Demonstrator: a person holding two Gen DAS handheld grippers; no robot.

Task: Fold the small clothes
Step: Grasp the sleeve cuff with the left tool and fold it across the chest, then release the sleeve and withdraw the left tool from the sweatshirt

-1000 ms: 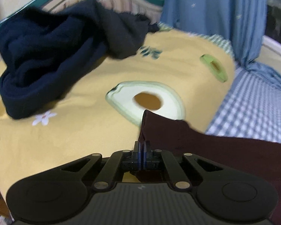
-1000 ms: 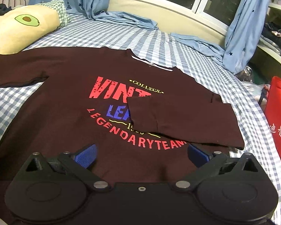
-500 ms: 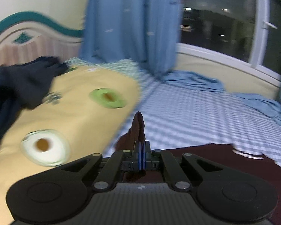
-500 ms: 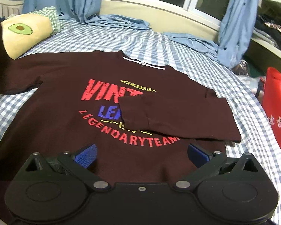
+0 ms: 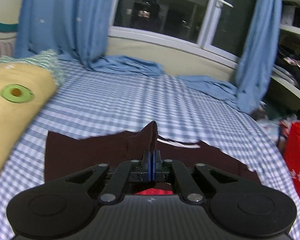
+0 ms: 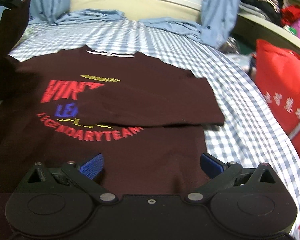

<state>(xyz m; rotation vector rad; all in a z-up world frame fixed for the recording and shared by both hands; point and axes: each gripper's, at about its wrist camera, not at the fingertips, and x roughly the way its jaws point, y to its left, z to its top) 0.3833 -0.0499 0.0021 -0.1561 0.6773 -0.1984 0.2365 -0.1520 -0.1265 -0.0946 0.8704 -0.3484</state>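
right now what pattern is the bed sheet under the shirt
Blue and white checks on the bed sheet, clearest in the left wrist view; the shirt is dark maroon.

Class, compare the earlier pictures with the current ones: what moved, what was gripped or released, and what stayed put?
The left gripper, shut on the sleeve throughout, carried it from beside the pillow over the shirt. Nothing was released. The right gripper stayed open, and the other sleeve stayed folded across the print.
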